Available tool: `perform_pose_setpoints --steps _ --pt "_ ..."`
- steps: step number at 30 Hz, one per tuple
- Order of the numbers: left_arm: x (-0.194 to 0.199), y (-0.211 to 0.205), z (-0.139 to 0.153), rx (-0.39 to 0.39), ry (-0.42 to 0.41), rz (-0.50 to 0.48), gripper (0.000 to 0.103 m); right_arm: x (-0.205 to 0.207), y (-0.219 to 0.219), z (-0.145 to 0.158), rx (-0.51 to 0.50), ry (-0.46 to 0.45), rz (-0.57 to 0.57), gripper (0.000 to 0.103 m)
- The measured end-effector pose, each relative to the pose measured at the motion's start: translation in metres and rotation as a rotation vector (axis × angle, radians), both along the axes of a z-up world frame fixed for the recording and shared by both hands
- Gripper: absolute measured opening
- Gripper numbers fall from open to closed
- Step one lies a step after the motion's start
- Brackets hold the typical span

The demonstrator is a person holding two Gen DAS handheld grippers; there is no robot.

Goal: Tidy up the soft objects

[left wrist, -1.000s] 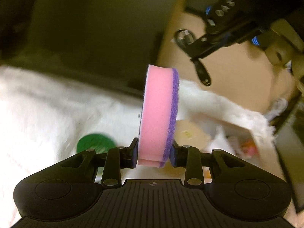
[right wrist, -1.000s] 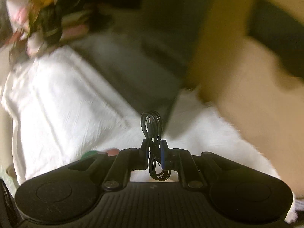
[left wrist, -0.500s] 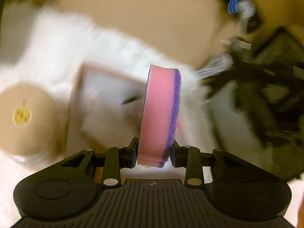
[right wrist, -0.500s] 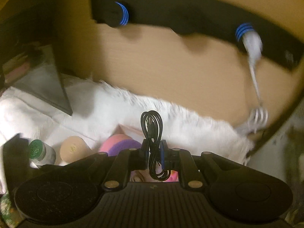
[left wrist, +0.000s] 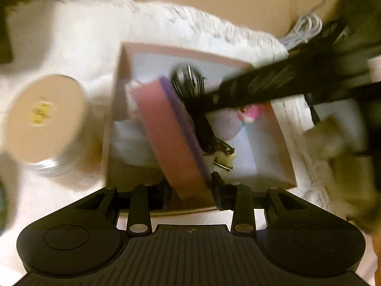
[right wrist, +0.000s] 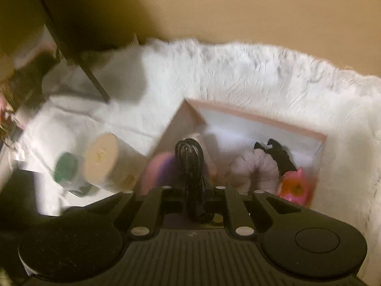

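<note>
A white furry rug (right wrist: 250, 71) carries a pink box (right wrist: 257, 116) near its far edge, with a tan-lidded jar (right wrist: 104, 159) and a green-lidded jar (right wrist: 66, 169) beside it.

— How do my two wrist views look?
— Dim, warm yellow light. Motion blur smears the tan-lidded jar (left wrist: 42, 119); the white fur rug (right wrist: 262, 76) glares, fisheye corners darken.

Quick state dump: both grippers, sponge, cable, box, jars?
left gripper: open, jaws wide apart
pink sponge: released, tilted, tipping into the box
right gripper: shut on black cable
black cable: coiled, held over the box
pink box: open, no lid on, soft items inside
tan-lid jar: lid on
green-lid jar: lid on, blurred
</note>
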State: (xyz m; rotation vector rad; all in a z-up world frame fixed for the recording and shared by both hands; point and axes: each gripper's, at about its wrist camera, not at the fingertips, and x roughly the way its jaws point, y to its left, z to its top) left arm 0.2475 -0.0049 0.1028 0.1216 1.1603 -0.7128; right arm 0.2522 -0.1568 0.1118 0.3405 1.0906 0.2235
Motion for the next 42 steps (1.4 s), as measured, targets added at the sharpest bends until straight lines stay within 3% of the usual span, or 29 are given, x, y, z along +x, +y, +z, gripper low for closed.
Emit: perform_pose_setpoints --steps 6,9,17,21,25,30,36,42 --pt "0.008 0.017 0.042 -0.041 -0.102 0.065 0.037 0.009 -0.019 -0.039 -0.043 0.089 -0.036 0.012" --pt "0.011 0.003 0.031 0.015 -0.11 0.078 0.035 0.008 -0.025 -0.038 -0.031 0.078 -0.051 0.011" --pt "0.027 -0.023 -0.016 0.055 -0.033 -0.005 0.033 -0.007 -0.031 -0.016 -0.069 -0.007 -0.082 0.013" --pt "0.024 -0.024 -0.022 0.031 -0.064 -0.047 0.034 -0.021 -0.036 0.005 -0.107 -0.081 -0.121 0.024" --pt "0.012 -0.024 -0.015 0.037 -0.128 -0.096 0.034 -0.026 -0.021 0.027 -0.1 -0.139 -0.086 0.039" --pt "-0.004 -0.002 0.003 -0.02 -0.145 -0.112 0.034 0.005 0.007 0.015 -0.049 -0.074 -0.043 0.04" --pt "-0.006 0.038 0.025 -0.107 -0.183 -0.034 0.034 0.026 0.007 -0.028 -0.152 0.083 -0.124 0.04" --pt "-0.005 0.053 0.031 -0.19 -0.232 0.024 0.034 0.003 -0.002 -0.013 -0.145 0.041 -0.202 0.04"
